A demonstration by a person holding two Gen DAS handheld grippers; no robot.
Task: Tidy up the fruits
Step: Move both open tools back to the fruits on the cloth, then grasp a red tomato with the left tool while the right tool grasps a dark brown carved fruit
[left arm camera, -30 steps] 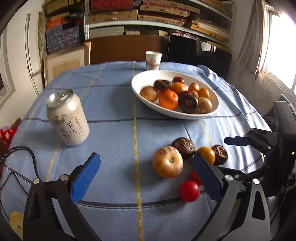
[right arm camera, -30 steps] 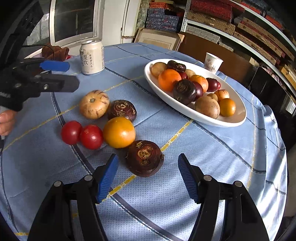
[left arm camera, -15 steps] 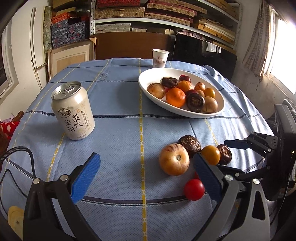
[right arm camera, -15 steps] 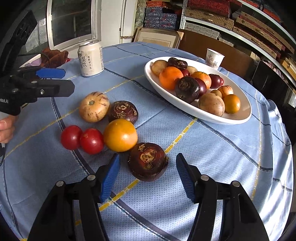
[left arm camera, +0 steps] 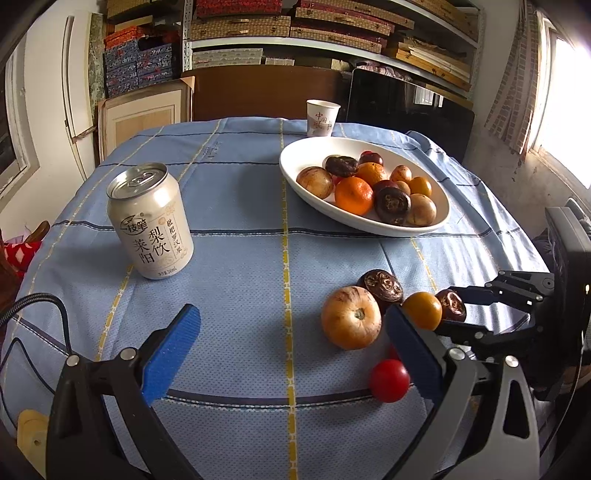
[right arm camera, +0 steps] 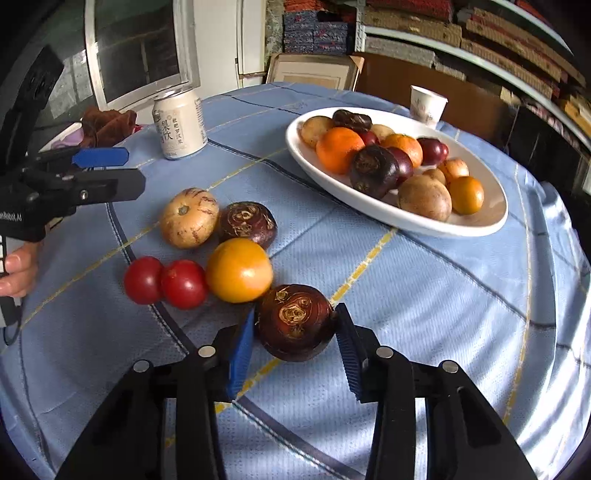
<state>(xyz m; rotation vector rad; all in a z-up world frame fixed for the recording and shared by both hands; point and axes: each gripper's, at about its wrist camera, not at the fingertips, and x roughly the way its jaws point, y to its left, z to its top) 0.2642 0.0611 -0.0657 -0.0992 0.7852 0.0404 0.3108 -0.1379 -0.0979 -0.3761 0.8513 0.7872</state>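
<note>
Ahead of you: shelves point(left arm camera: 332, 33) stacked with flat boxes, dark wooden cabinet point(left arm camera: 266, 94) below, bright window point(left arm camera: 569, 110) right, blue checked tablecloth point(left arm camera: 240, 206).

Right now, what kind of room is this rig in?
Probably a home storeroom used as a dining spot, not a lab. Metal shelves stacked with woven and fabric-covered boxes line the wall, a round table wears a blue checked cloth, and a white fruit dish sits beside a drink can.
</note>
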